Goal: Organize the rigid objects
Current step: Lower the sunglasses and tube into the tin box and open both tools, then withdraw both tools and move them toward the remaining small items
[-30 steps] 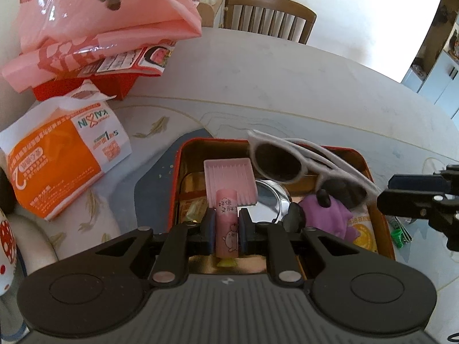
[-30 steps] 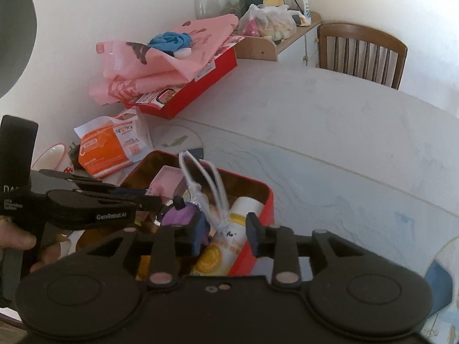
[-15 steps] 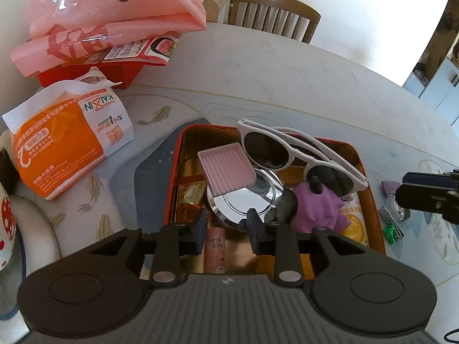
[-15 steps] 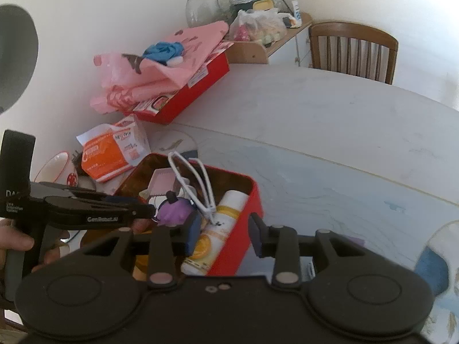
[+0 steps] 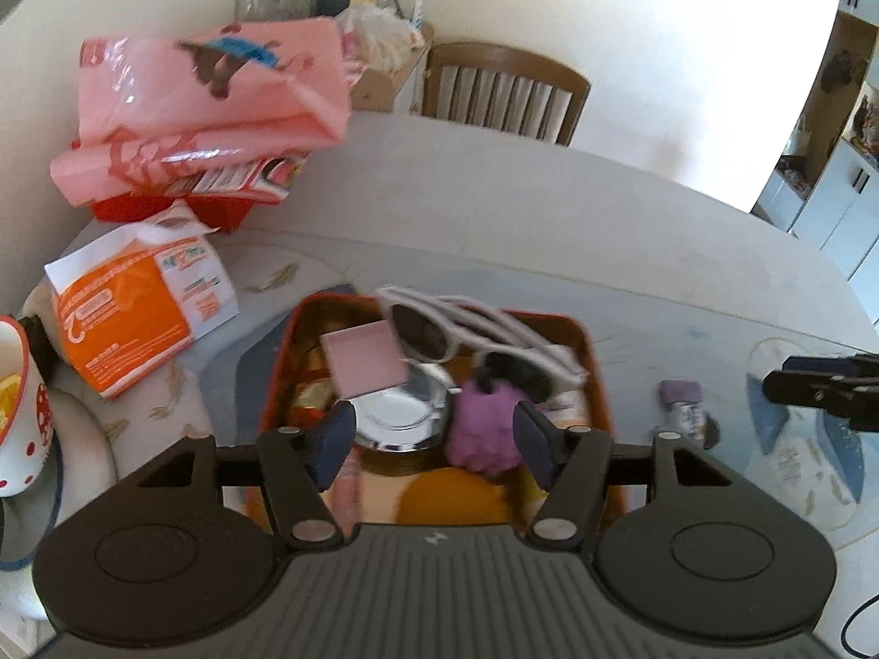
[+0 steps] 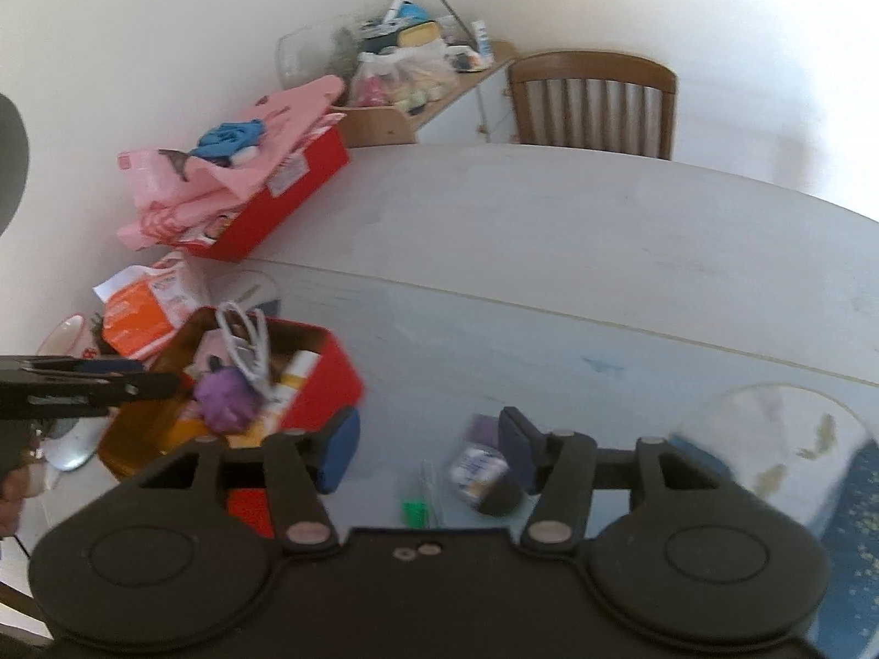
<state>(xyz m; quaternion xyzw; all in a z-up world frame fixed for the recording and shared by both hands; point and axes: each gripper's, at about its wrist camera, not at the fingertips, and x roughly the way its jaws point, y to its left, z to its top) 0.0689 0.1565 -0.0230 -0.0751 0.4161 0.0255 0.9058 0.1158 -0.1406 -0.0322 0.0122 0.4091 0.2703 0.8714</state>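
Note:
A red tin holds white sunglasses, a pink card, a round silver tin, a purple toy and a pink tube. My left gripper hovers over the tin's near end with its jaws opening and nothing gripped. In the right wrist view the tin sits at the left, with the left gripper over it. My right gripper is to the tin's right, jaws opening. Below it, untouched on the table, lie a small bottle, a purple piece and a green bit.
A pink bag lies on a red box at the back left, with an orange packet and a spotted mug nearer. A wooden chair stands behind the table. A blue patterned mat lies at the right.
My left gripper let go of the pink tube, which now lies in the tin, then drew back and up. My right gripper swung right, away from the tin, and its jaws widened.

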